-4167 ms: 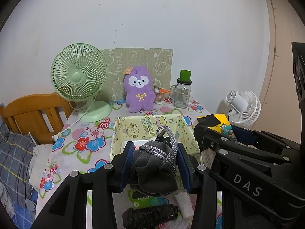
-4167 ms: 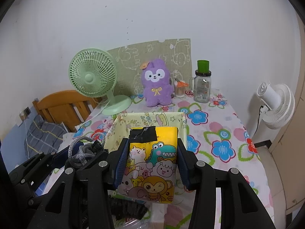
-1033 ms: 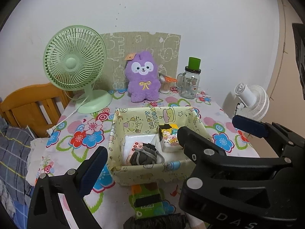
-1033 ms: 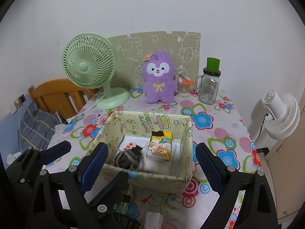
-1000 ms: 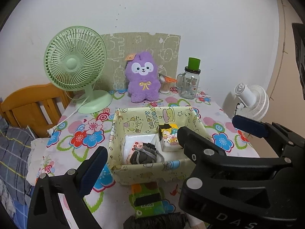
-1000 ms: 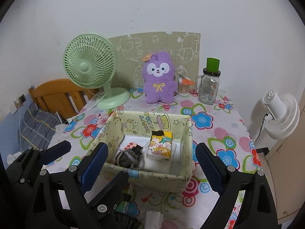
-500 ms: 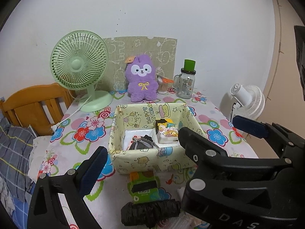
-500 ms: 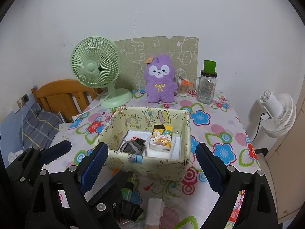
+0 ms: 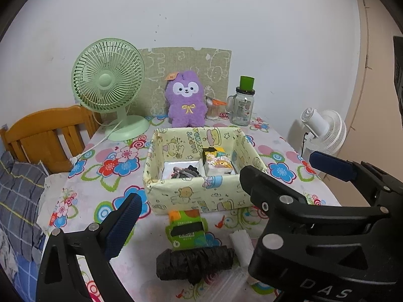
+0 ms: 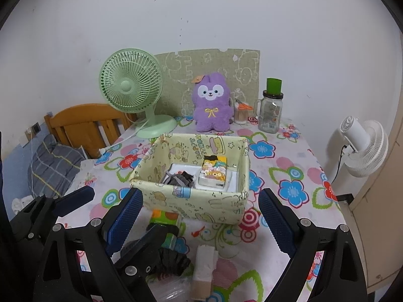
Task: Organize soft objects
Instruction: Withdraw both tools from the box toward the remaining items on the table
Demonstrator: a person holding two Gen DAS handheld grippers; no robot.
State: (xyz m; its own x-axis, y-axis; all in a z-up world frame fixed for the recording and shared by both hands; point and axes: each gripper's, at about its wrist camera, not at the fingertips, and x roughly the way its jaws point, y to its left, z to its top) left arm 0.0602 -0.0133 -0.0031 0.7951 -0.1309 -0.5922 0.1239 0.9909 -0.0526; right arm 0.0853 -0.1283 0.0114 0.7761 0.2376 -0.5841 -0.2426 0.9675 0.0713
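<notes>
Yellow-green box w/ gray pouch & cartoon pack, both grippers wide.

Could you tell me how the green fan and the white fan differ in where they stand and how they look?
The green fan stands on the table beside the purple plush toy; the white fan stands off the table's right edge. The green fan faces the camera, showing its grille; the white fan is turned away, showing its motor housing. Both are small, caged, corded fans.

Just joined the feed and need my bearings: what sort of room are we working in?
Probably a bedroom or small living room at home: a table with a flowered cloth against a white wall, a wooden bed frame with plaid bedding beside it, and a purple plush toy near a green desk fan.
</notes>
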